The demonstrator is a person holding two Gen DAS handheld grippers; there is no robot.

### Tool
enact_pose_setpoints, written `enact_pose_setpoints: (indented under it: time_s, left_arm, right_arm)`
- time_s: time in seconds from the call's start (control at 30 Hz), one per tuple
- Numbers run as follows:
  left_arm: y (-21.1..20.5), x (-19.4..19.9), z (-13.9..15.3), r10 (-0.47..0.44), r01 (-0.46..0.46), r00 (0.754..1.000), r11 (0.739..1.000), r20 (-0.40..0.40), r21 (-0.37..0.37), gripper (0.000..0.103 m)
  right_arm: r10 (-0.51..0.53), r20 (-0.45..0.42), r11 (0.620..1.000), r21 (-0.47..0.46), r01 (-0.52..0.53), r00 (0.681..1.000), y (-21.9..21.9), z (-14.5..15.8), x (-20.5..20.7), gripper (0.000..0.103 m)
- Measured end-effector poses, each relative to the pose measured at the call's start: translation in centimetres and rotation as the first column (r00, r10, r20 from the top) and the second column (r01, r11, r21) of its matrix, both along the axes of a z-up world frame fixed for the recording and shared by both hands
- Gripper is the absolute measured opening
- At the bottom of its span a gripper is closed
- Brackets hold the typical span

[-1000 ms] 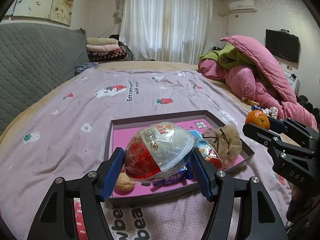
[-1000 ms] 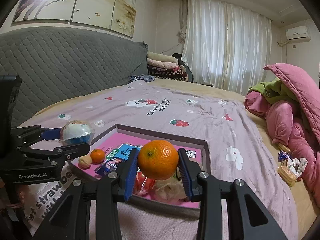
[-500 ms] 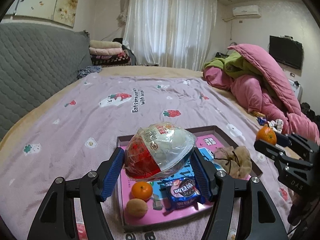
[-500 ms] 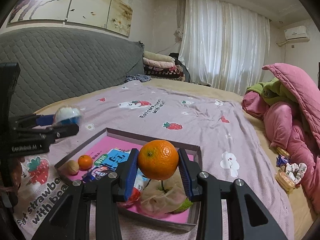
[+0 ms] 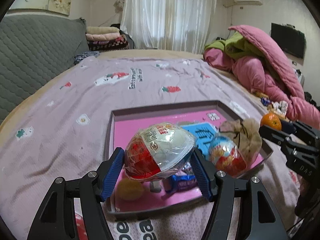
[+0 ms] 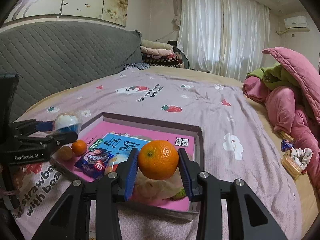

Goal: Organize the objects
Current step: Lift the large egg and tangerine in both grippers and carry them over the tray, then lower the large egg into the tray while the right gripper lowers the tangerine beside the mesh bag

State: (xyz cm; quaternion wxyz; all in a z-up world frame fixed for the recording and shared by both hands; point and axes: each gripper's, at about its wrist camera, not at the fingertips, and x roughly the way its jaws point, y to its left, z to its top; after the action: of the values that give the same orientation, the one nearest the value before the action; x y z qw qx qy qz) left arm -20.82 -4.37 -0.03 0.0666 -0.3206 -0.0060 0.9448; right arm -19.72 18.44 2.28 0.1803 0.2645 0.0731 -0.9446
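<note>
While both my grippers hang over the pink tray [image 6: 197,140], each is clamped on something.

My left gripper [image 5: 158,160] pinches a wrapped toy egg [image 5: 160,150] above the tray's near left part; my right gripper [image 6: 158,164] squeezes an orange [image 6: 158,159] above its near right side. In the tray I see a second wrapped egg [image 5: 227,156], a brown cloth pouch [image 5: 244,134], a small tangerine [image 6: 79,147], a walnut [image 6: 65,153], a blue cookie packet [image 6: 93,161] and a blue card [image 6: 120,143]. The tray sits on a strawberry-print bedspread [image 6: 170,100]; pink bedding [image 6: 290,100] is heaped at right.
</note>
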Motion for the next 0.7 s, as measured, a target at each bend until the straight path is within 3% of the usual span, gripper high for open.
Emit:
enact_pose_setpoints:
  time_s: [0.7]
  left_arm:
    - [1.3,1.0,-2.2,-0.033,0.034,0.998,0.999,0.055,-0.027,0.069]
  right_arm:
    - [0.016,0.106,1.000,0.007,-0.017,0.994,0.2,-2.3,0.0,0.040]
